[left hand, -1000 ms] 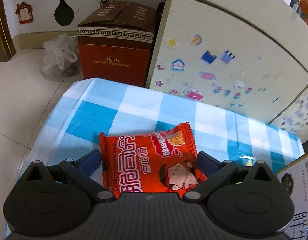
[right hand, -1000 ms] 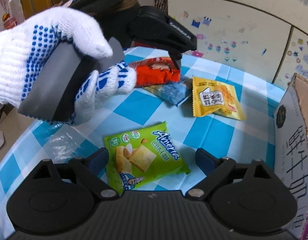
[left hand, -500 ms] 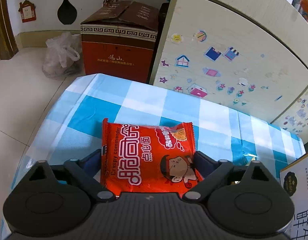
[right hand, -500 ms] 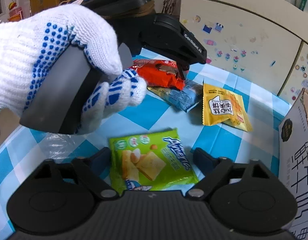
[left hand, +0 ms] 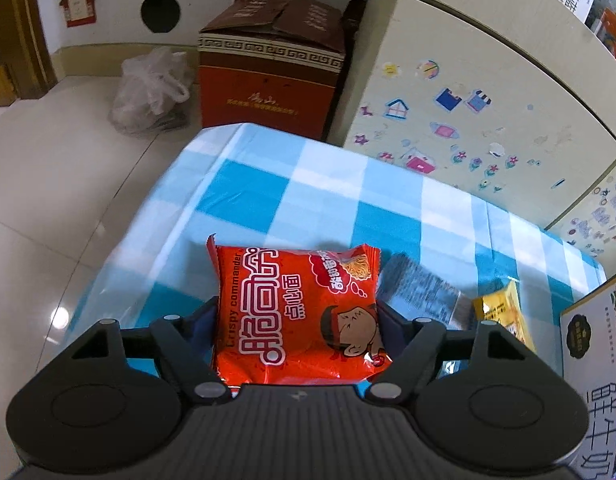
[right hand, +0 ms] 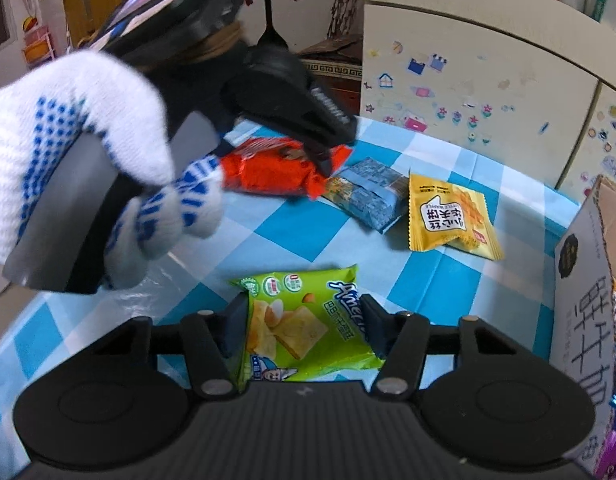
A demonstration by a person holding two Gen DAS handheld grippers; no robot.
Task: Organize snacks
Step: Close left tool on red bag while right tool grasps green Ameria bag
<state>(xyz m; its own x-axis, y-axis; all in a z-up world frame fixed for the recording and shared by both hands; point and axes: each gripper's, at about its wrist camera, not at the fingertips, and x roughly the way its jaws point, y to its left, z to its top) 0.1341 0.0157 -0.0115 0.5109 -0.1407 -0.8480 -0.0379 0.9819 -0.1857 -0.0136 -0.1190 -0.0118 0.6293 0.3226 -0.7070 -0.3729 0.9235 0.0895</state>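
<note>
Left claw [left hand: 298, 316] has just been closing onto red packet [left hand: 296, 312]; right claw [right hand: 304, 322] likewise onto green packet [right hand: 304, 320]. Grasp step; next, lift both toward box [right hand: 579, 300].

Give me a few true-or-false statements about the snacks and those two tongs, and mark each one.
1. The left tongs close around a red packet. True; they have just been closing.
2. The right tongs are at a yellow packet. False: a green packet; the yellow packet lies apart.
3. The tablecloth is blue-and-white checked. True.
4. The gloved hand is bare. False: it wears a white, blue-dotted glove.
</note>
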